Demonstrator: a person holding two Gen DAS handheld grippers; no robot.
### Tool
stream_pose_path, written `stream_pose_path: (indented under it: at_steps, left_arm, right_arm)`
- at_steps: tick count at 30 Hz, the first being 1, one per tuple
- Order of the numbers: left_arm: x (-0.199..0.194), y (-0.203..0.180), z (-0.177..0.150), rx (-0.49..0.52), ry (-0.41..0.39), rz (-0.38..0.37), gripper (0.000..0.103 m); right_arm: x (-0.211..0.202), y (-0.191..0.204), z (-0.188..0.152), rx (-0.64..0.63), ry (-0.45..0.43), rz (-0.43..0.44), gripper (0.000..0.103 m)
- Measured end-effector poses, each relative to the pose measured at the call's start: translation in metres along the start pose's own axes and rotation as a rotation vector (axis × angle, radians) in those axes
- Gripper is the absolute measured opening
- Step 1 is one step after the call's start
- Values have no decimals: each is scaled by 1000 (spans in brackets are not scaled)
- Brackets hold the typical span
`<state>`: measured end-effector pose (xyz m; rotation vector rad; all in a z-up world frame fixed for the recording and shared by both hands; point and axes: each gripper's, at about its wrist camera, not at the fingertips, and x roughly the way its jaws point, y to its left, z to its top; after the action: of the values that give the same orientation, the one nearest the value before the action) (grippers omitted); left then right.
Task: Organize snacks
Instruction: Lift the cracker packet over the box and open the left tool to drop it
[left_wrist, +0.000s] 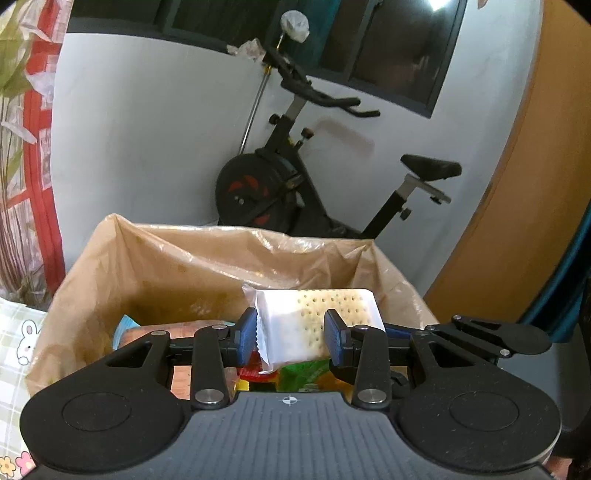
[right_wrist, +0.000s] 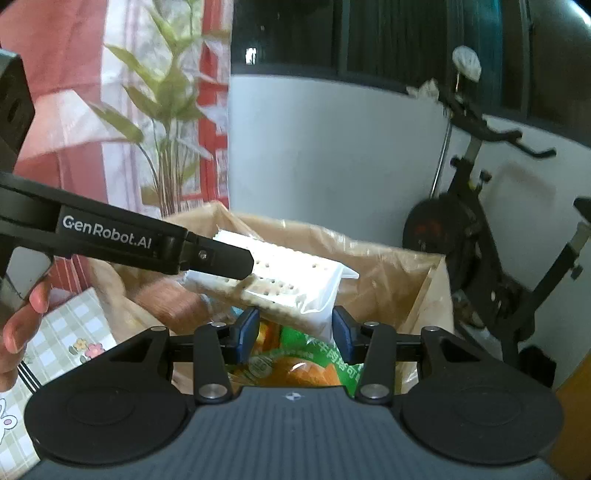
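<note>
Blue-padded fingers (left_wrist: 246, 334) of the left gripper (left_wrist: 291, 332) clamp a clear-wrapped cracker packet (left_wrist: 317, 321), held above the bag-lined box (left_wrist: 155, 258). The right gripper (right_wrist: 293, 332) stands at a narrow gap just beneath the packet's near end; whether its pads press on anything cannot be determined. A green snack bag (right_wrist: 306, 354) lies in the box below. An exercise bike (left_wrist: 295, 177) stands behind the box.

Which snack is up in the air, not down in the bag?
The white cracker packet, with dotted crackers showing through. The left gripper holds it above the lined box; the green packet and the others lie inside.
</note>
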<state>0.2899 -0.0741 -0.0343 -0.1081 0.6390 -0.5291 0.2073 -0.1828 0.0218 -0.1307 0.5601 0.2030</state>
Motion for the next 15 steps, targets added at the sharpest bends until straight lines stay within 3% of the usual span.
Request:
stream_pose_path:
  at_steps: [3, 8, 13, 15]
  left_arm:
    - [7, 2, -1, 3, 15, 13, 41]
    - [1, 4, -2, 20, 10, 47, 64]
    - [-23, -1, 2, 70, -46, 60, 81]
    - [-34, -7, 3, 108, -69, 77, 86]
  right_arm:
    - [10, -5, -2, 10, 41, 1, 46]
    - [12, -13, -6, 48, 62, -4, 50]
    - [0, -21, -9, 91, 57, -35, 62]
    - [-7, -24, -9, 112, 52, -42, 74]
